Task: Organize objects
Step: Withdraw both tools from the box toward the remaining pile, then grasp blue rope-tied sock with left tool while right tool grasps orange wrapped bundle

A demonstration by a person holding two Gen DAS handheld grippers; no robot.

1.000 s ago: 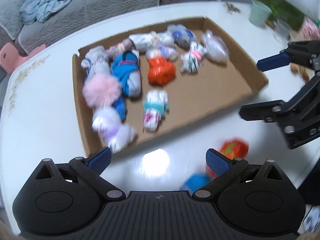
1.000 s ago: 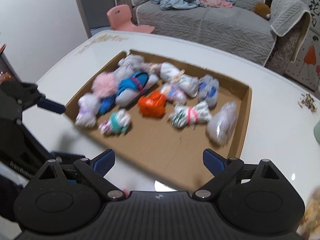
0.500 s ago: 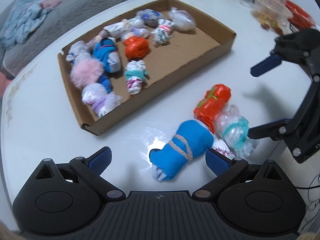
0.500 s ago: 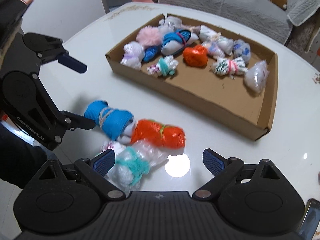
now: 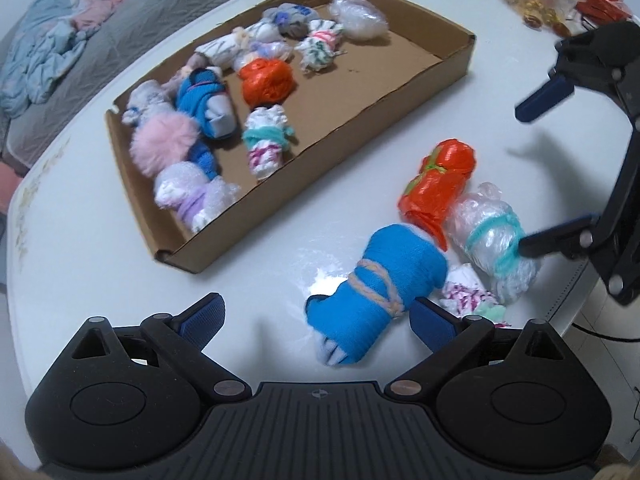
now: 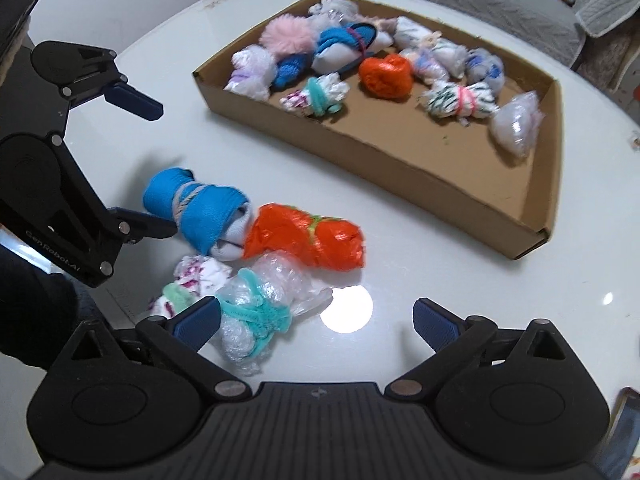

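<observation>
- On the white worktop (image 5: 80, 280), at left: shallow cardboard tray (image 5: 320, 168) holding about a dozen tied bundles, among them a pink fluffy one (image 5: 164, 148) and an orange one (image 5: 266, 80).
- Nearer centre: left claw (image 5: 316, 318) spread wide, gripping nothing; blue sock bundle tied with tan cord (image 5: 376, 292) lying between its fingers, right pad just beside it.
- Beside that: orange plastic bundle (image 5: 440, 184), then clear plastic bundle tied with teal yarn (image 5: 492, 236), and a small patterned bundle (image 5: 468, 296), all outside the tray.
- At right: right claw (image 6: 316, 320) gaping, having just been opening, empty; left pad just beside the teal-tied bundle.
</observation>
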